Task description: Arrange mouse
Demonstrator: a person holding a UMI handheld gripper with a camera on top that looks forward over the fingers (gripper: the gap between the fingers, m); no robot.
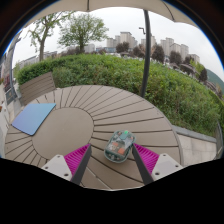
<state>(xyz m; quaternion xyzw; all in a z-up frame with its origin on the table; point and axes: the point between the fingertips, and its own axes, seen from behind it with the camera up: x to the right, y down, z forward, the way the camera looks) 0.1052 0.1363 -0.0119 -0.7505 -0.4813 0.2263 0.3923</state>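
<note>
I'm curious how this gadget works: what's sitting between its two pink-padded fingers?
In the gripper view, a computer mouse sits between the fingers of the hand-held gripper, on the round slatted table. I cannot tell whether the pads touch it.

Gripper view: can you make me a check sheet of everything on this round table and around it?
Surface: round wooden slat table, outdoors.
Job's things: mouse, grey-green, stands on the table between the fingers; blue mouse pad lies far off to one side.
Clutter: nothing seen.
Grippers: gripper open, magenta pads either side of the mouse, with gaps showing.
Cables: nothing seen.
Surroundings: green hedge, pole, trees, buildings far behind, bench beyond the table.
</note>
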